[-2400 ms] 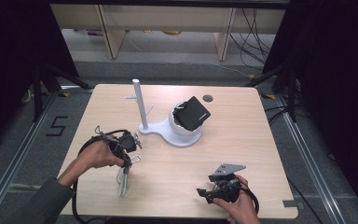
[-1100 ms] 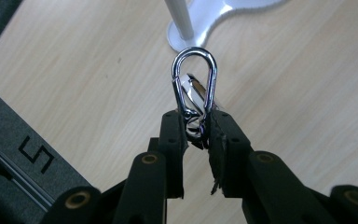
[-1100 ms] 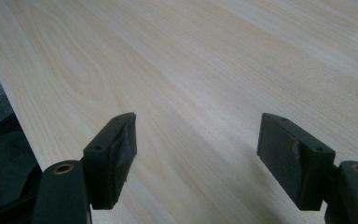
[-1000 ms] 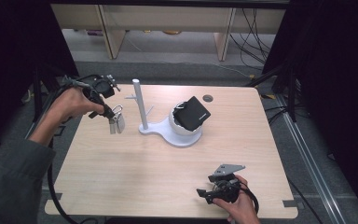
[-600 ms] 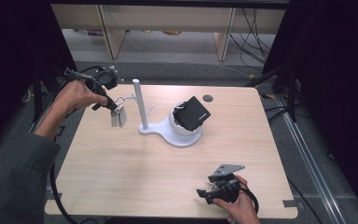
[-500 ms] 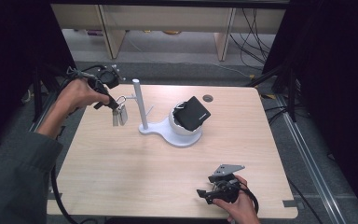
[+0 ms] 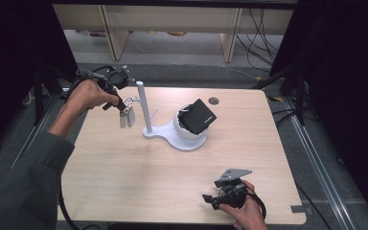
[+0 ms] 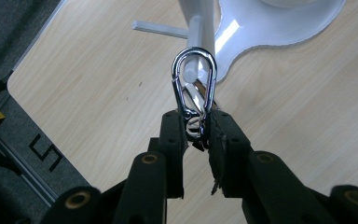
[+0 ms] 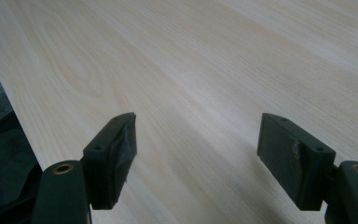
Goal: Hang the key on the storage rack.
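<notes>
The left tool [image 8: 196, 133] clenches a silver carabiner [image 8: 194, 88] with keys dangling, lifted just beside the white stand's post [image 7: 143, 108] at the worktop's [image 7: 124, 167] far left, while the right tool [image 9: 196, 158] rests released near the front edge.

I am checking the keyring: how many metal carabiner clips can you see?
1. The carabiner clip is pinched in the left hand-held gripper, close beside the white post. Others could hide among the items hanging below.
</notes>
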A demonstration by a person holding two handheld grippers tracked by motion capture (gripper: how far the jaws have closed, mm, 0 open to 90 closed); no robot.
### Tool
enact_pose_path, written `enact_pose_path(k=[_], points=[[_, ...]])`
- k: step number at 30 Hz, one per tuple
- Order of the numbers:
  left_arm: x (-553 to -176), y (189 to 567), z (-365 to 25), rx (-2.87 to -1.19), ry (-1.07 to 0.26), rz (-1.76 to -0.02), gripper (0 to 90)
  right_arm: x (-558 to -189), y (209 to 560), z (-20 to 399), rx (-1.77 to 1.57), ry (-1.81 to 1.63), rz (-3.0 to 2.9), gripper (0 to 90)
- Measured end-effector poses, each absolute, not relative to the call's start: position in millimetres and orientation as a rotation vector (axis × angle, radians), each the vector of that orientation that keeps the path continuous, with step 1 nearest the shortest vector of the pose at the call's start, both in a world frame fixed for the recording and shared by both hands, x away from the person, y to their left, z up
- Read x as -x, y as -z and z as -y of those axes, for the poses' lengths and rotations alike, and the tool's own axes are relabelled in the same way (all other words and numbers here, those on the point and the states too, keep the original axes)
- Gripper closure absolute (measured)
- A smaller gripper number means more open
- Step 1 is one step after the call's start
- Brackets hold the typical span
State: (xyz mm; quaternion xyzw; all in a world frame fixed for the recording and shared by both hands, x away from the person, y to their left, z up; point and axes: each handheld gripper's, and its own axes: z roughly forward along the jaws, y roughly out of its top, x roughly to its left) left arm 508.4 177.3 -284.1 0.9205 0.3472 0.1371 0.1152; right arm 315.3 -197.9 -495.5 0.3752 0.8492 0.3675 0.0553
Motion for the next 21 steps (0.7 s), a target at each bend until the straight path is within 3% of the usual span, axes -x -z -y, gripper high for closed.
enact_pose_path(k=[19, 21], points=[[-517, 300, -167, -2.688, -0.399, -1.011, 74.9, -316, 495, 198, -1.111, -1.109, -2.612, 29.3], [-518, 300, -167, -2.661, -0.42, -1.02, 78.7, -316, 495, 197, -1.108, -1.101, -2.617, 29.3]])
